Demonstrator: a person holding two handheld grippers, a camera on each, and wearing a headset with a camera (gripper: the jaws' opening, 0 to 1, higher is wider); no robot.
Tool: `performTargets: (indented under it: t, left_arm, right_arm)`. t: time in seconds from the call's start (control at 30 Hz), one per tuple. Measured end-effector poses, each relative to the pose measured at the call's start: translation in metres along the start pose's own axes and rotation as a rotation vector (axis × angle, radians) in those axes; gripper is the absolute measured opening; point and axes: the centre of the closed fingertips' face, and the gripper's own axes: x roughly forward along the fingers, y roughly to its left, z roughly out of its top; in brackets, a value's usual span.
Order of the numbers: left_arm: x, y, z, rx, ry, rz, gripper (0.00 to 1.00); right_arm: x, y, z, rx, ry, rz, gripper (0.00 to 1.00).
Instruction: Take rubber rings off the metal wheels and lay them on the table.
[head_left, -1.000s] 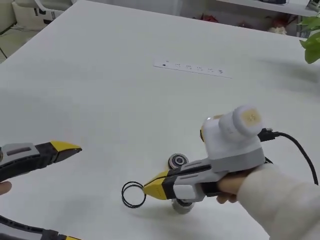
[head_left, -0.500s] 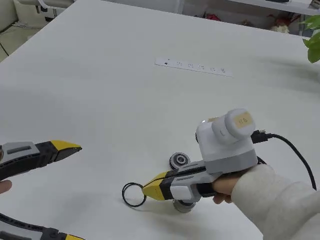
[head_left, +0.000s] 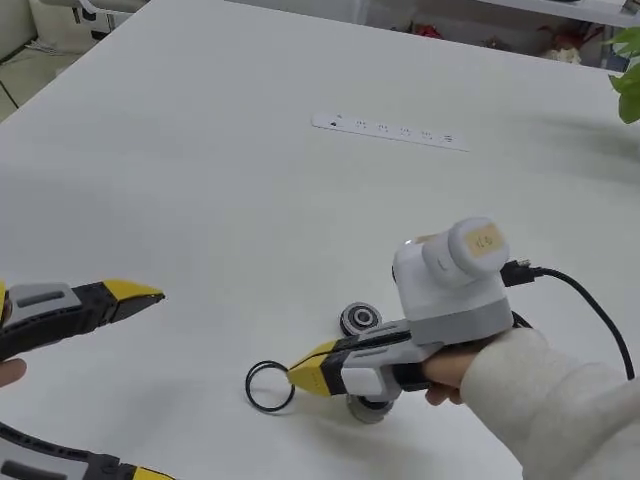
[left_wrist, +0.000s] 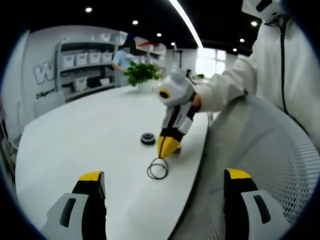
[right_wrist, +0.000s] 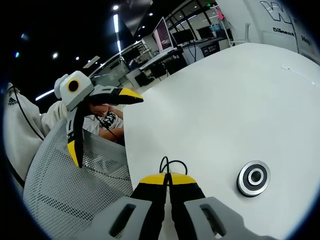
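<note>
Black rubber rings (head_left: 268, 387) lie on the white table (head_left: 220, 200), looped together. My right gripper (head_left: 298, 376) rests low over the table, shut, and its yellow tips pinch the near edge of the rings (right_wrist: 170, 164). One metal wheel (head_left: 358, 319) lies flat just behind that gripper, also seen as the wheel (right_wrist: 254, 177) and the wheel (left_wrist: 147, 138). A second wheel (head_left: 366, 408) sits partly hidden under the gripper's body. My left gripper (head_left: 148, 383) hovers open at the left with nothing between its jaws, facing the rings (left_wrist: 157, 169) and the right gripper (left_wrist: 168, 146).
A white power strip (head_left: 390, 132) lies farther back on the table. A green plant (head_left: 628, 80) stands at the far right corner. A black cable (head_left: 590, 300) trails from the right gripper. A white mesh chair (left_wrist: 260, 145) stands by the table's near edge.
The right gripper's body has dropped and rolled a little while its tips stay at the rings. The rings' two loops have drawn closer together. The left gripper holds still.
</note>
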Motion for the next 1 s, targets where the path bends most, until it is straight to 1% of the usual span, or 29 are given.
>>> performTargets:
  t: [0.3, 0.6, 0.8, 1.0]
  left_arm:
    - [0.000, 0.000, -0.001, 0.002, 0.003, 0.005, 0.99]
    - [-0.002, 0.003, 0.000, 0.004, 0.001, 0.019, 0.99]
    - [-0.002, 0.003, -0.002, 0.003, 0.006, 0.015, 0.98]
    - [-0.002, 0.004, -0.001, 0.004, 0.003, 0.017, 0.98]
  right_arm:
    - [0.002, -0.007, 0.000, -0.010, 0.005, -0.028, 0.00]
    - [0.003, -0.010, -0.002, -0.019, 0.015, -0.042, 0.00]
    - [0.003, -0.012, -0.004, -0.010, 0.019, -0.048, 0.00]
    - [0.004, -0.014, -0.003, -0.011, 0.019, -0.056, 0.00]
